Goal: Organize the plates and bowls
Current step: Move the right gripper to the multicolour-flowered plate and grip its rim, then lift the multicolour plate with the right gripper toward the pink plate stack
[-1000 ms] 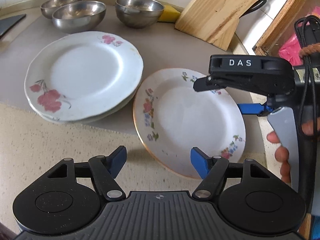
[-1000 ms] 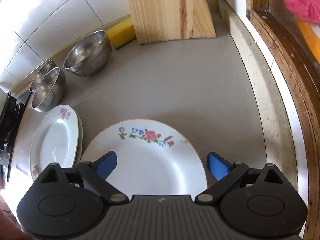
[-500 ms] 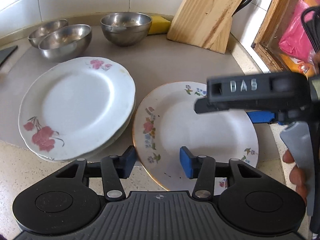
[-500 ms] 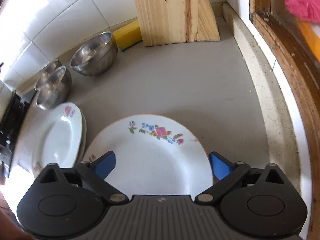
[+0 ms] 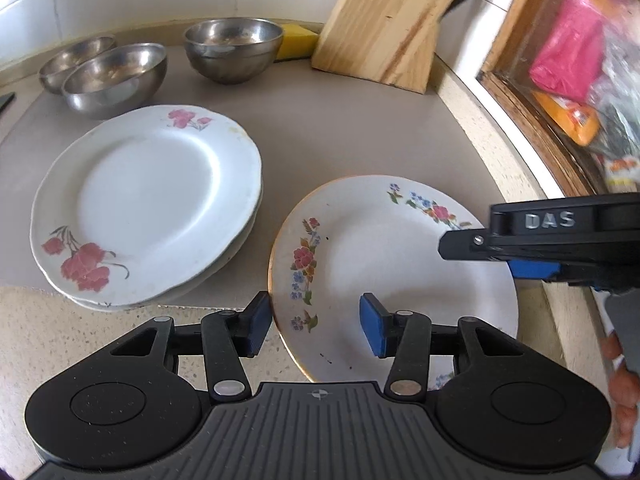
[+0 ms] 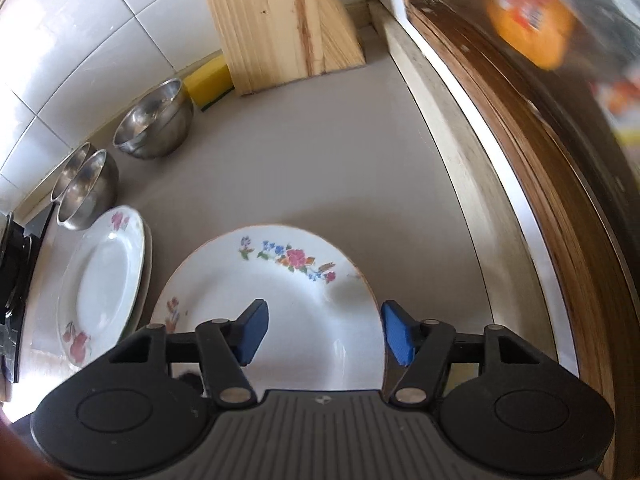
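Observation:
A gold-rimmed floral plate (image 5: 400, 264) lies on the counter at the right; it also shows in the right wrist view (image 6: 296, 304). A stack of white plates with pink flowers (image 5: 148, 200) lies to its left, seen too in the right wrist view (image 6: 104, 288). Three steel bowls (image 5: 116, 76) stand behind, two of them close together. My left gripper (image 5: 314, 326) is open, its jaws on either side of the floral plate's near-left rim. My right gripper (image 6: 324, 332) is open, its jaws on either side of the plate's right rim; it also shows in the left wrist view (image 5: 532, 268).
A wooden knife block (image 5: 388, 24) and a yellow sponge (image 5: 296, 40) stand at the back by the tiled wall. A wooden window frame (image 6: 520, 160) runs along the right edge. A black stove edge (image 6: 12, 272) lies at far left.
Both grippers have moved in on the floral plate. Both pairs of jaws have narrowed around its rim. The right gripper has shifted lower and to the right in the left wrist view.

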Motion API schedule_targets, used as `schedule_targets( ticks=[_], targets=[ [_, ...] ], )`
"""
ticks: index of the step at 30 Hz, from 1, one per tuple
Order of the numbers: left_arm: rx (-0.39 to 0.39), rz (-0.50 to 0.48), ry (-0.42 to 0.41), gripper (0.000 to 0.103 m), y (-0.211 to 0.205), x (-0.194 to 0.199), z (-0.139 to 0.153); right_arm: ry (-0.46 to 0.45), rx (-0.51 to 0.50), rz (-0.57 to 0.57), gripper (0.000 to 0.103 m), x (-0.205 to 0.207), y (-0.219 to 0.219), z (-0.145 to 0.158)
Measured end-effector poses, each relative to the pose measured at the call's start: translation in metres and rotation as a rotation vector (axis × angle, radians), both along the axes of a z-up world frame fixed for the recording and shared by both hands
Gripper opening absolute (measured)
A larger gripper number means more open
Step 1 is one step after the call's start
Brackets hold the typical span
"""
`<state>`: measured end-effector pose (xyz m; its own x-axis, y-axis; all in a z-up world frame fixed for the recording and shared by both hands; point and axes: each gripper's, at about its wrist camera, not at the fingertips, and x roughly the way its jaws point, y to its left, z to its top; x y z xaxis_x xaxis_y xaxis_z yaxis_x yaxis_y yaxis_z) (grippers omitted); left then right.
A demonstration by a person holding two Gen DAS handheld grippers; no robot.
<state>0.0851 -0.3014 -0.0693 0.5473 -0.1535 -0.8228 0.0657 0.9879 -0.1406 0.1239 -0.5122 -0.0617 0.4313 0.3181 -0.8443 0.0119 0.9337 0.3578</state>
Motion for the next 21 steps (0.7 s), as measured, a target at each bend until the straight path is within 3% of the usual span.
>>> schedule_targets(
  ticks=[2, 7, 10, 12, 15, 18, 20, 21],
  targets=[
    [0.003, -0.028, -0.004, 0.05, 0.001, -0.001, -0.001, -0.005, 0.047, -0.036, 0.036, -0.01, -0.008, -0.002],
    [0.029, -0.071, -0.018, 0.056, -0.002, -0.003, -0.003, -0.003, 0.044, -0.075, 0.039, -0.021, -0.013, -0.001],
    [0.07, -0.111, -0.027, 0.069, -0.016, -0.005, -0.007, -0.027, 0.049, -0.069, 0.06, -0.023, -0.011, -0.004],
    [0.077, -0.098, -0.029, 0.068, -0.018, -0.006, -0.007, -0.042, 0.091, -0.033, 0.063, -0.024, -0.003, -0.006],
    [0.065, -0.083, -0.012, 0.058, -0.011, -0.002, -0.005, -0.049, -0.045, 0.007, 0.061, -0.027, 0.018, -0.003],
    [0.048, -0.073, -0.007, 0.05, -0.005, 0.0, -0.002, -0.037, -0.01, -0.047, 0.047, -0.028, 0.009, -0.002],
    [0.044, -0.075, -0.013, 0.049, -0.004, -0.003, 0.0, -0.024, 0.015, -0.087, 0.024, -0.027, -0.002, -0.002],
    [0.045, -0.078, -0.02, 0.049, -0.004, -0.005, 0.001, -0.02, 0.017, -0.104, 0.021, -0.028, -0.005, -0.001]
  ],
)
